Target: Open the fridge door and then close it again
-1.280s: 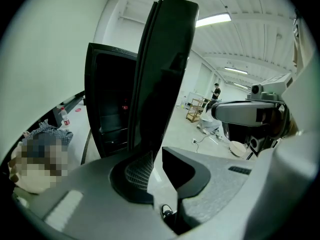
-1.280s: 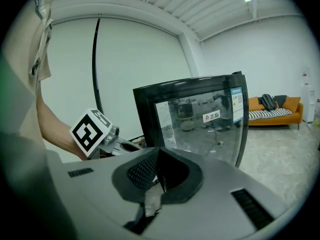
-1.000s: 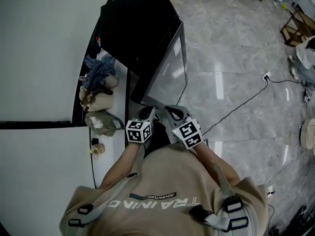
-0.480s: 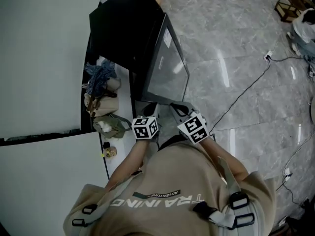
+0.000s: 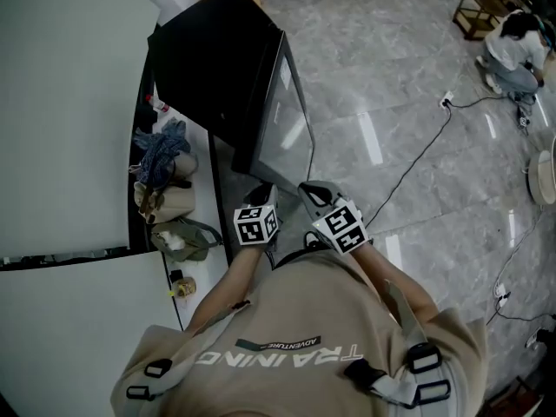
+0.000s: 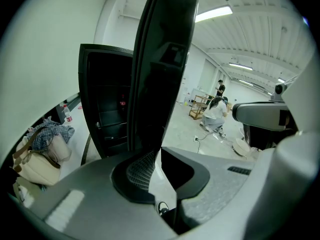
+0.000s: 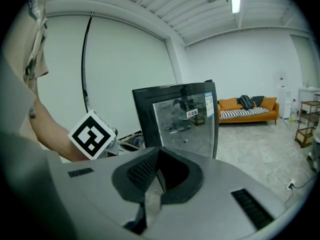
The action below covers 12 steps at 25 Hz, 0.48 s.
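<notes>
Black glass fridge door (image 5: 291, 124) stands open. Left gripper (image 6: 161, 148) and right gripper (image 7: 159, 149) fingers together, empty (left sits by the door edge). I'd push it shut steadily.

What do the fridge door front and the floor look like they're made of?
Fridge door: the front panel looks like glass or clear glossy plastic set in a black frame. It mirrors the room sharply in the right gripper view, but the look alone can't settle which of the two it is.
Floor: polished stone or marble-look tile, with grey veining, straight joint lines and bright streaks of lamp glare.
</notes>
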Available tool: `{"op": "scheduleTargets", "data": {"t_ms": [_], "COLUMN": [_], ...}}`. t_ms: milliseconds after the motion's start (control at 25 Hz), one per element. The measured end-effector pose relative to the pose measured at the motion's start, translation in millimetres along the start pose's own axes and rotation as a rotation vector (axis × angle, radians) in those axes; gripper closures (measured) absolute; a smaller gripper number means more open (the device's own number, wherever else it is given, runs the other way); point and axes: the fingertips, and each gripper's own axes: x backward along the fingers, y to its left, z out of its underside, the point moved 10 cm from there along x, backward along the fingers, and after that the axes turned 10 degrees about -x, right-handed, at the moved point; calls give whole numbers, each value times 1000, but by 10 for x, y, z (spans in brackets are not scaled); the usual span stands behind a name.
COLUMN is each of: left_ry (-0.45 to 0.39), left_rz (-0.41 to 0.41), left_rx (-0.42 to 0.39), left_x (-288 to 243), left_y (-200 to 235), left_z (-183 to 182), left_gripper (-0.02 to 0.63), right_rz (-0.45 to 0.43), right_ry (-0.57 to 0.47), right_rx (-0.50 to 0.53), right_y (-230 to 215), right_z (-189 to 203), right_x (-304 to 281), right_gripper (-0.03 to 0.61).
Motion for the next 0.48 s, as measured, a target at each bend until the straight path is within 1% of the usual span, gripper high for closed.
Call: {"op": "scheduleTargets", "data": {"t_ms": [200, 360, 480], "left_ry": [-25, -24, -35], "left_rz": [5, -4, -1], "left_rx": [4, -47, -21], "left_x": [-20, -5, 9], "left_y": [-9, -88, -150], "left_z": [53, 30, 20], "left_gripper": [577, 577, 577], "right_rz": [38, 56, 63], "right_ry": [-5, -13, 5], "right_rx": [11, 33, 64], "right_y": [147, 197, 172], "right_z": [133, 140, 131], "right_x": [53, 150, 221], "right_gripper": [583, 583, 583]}}
